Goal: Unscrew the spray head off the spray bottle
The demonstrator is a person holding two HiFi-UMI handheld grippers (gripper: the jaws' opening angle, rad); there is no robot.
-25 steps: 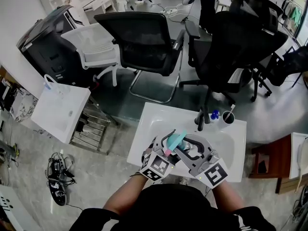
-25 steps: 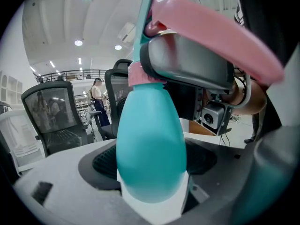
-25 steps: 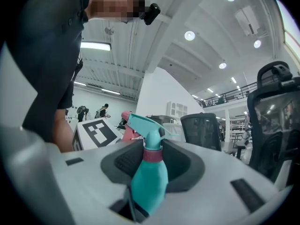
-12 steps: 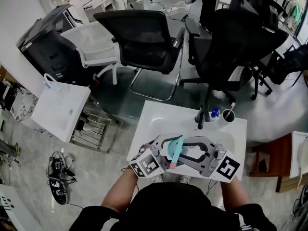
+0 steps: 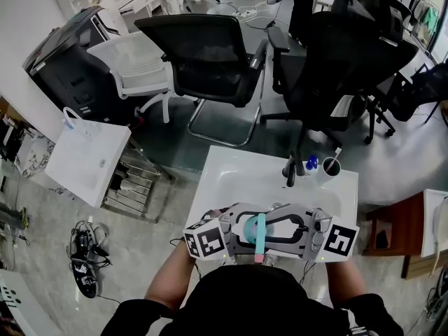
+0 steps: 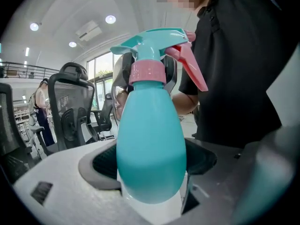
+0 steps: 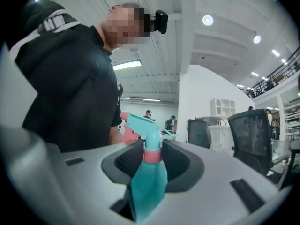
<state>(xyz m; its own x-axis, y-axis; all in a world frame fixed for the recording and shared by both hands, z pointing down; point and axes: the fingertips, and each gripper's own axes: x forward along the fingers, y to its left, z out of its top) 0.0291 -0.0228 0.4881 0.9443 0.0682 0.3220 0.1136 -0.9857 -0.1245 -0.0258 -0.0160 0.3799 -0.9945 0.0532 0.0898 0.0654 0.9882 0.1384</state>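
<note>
Grippers, two, hand-held, faced one another at 6 o'clock of the head view, above the near edge of the table. The left gripper was clamped across the teal belly of the spray bottle, judged to brace the body against turning. The right gripper was closed on the spray head at its pink collar, judged the spot where a twist would loosen the thread. The head sat on the neck with no gap visible, so the unscrewing was judged barely begun. The bottle was carried clear of the surface, its pink trigger turned toward the person's chest at 6 o'clock. Surface: a white table, mostly bare. Room: two black office chairs at 12 o'clock and 1 o'clock; a white chair at 10 o'clock; a white bag at 9 o'clock; a cable tangle on the floor at 8 o'clock; a dark cup at the table's 1 o'clock corner.
</note>
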